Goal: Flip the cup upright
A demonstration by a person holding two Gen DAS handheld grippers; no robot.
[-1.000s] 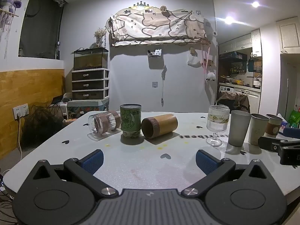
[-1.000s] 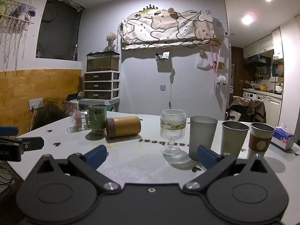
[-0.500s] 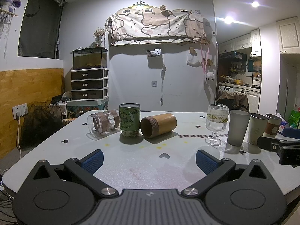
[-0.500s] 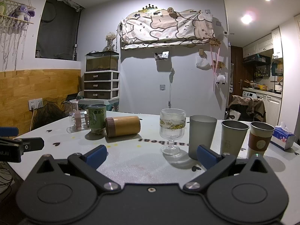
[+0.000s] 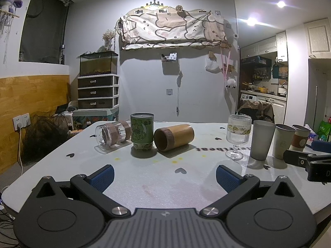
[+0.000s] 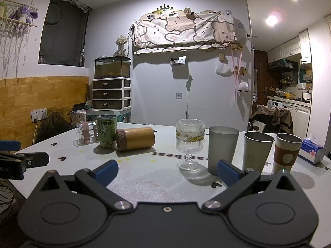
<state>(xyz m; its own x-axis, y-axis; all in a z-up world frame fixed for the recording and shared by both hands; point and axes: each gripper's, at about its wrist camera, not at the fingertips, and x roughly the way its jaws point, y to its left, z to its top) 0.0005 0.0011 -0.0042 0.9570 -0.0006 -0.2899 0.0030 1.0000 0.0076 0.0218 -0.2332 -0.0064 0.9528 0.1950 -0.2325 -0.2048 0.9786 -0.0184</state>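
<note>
A bamboo cup (image 5: 173, 137) lies on its side on the white table (image 5: 157, 177), mouth toward me; it also shows in the right wrist view (image 6: 135, 138). A clear glass cup (image 5: 112, 133) with brown bands lies on its side at the left, also in the right wrist view (image 6: 86, 134). A green printed cup (image 5: 142, 131) stands upside down between them (image 6: 106, 133). My left gripper (image 5: 164, 176) is open and empty, short of these cups. My right gripper (image 6: 167, 170) is open and empty, near the upright cups.
Upright on the right stand a ribbed stemmed glass (image 6: 190, 143), a frosted grey tumbler (image 6: 222, 148), a metal cup (image 6: 257, 152) and a sleeved paper cup (image 6: 287, 154). A tissue pack (image 6: 313, 150) lies at the far right. The table edge runs close below both grippers.
Both views have shifted slightly; the cups sit a little higher and nearer in the left wrist view. No cup has moved, and both grippers stay open.
</note>
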